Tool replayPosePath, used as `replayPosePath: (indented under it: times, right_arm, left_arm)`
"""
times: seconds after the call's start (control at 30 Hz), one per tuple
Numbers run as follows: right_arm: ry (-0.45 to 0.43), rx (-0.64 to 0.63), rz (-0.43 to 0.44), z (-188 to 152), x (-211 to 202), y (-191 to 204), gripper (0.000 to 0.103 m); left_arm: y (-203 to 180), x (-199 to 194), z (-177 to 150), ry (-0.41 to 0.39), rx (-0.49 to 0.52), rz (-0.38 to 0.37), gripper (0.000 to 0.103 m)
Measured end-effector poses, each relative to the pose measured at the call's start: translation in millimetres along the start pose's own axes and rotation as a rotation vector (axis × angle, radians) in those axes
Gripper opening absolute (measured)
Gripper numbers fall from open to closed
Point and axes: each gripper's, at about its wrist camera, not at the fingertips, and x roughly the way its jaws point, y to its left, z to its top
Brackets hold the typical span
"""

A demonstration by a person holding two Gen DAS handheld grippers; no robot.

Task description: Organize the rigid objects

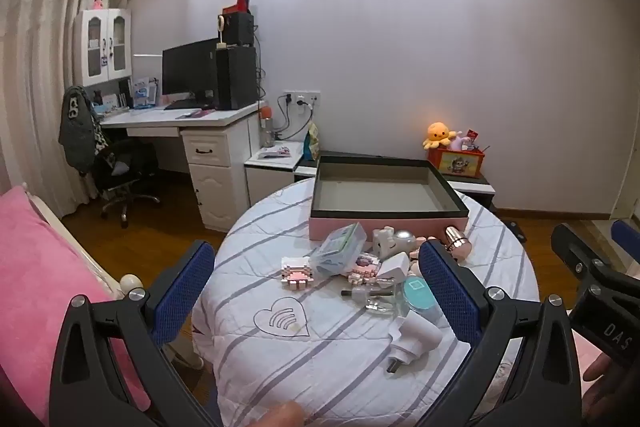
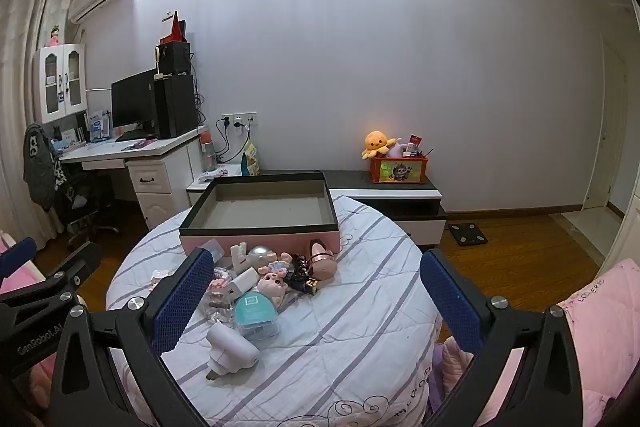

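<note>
An empty pink box with a black rim [image 1: 384,217] [image 2: 260,237] stands at the far side of a round table with a striped cloth [image 1: 320,355] [image 2: 360,327]. A pile of small items lies in front of it: a white plug adapter [image 1: 412,341] [image 2: 232,349], a teal case [image 1: 420,297] [image 2: 256,313], a pink block figure [image 1: 297,273], a clear plastic box [image 1: 340,249], a rose-gold bottle [image 1: 458,241] [image 2: 322,259] and a pig figure [image 2: 274,283]. My left gripper [image 1: 318,293] is open above the near side of the pile. My right gripper [image 2: 318,297] is open, right of the pile.
A white desk with a monitor [image 1: 190,73] and an office chair [image 1: 120,175] stand at the left. A low cabinet with a toy bin [image 2: 400,169] is behind the table. Pink bedding [image 1: 36,255] [image 2: 600,327] lies on both sides.
</note>
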Motion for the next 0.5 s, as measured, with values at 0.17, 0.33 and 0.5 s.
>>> replayPosePath:
  times: [0.17,0.33,0.5]
  right_arm:
    - [0.007,-0.001,-0.004,3.0,-0.3,-1.2,0.103]
    - [-0.005,-0.003,-0.007,3.2,-0.4,3.7,0.103]
    - [-0.029,0.005,0.002,8.5,-8.1,-1.3,0.103]
  left_arm:
    - [0.9,-0.5,1.1,-0.001,-0.001,-0.009,0.103]
    - [7.4,-2.8,6.6,-0.011,-0.004,0.007,0.103]
    - [6.5,-2.5,10.1,-0.01,-0.007,0.018,0.103]
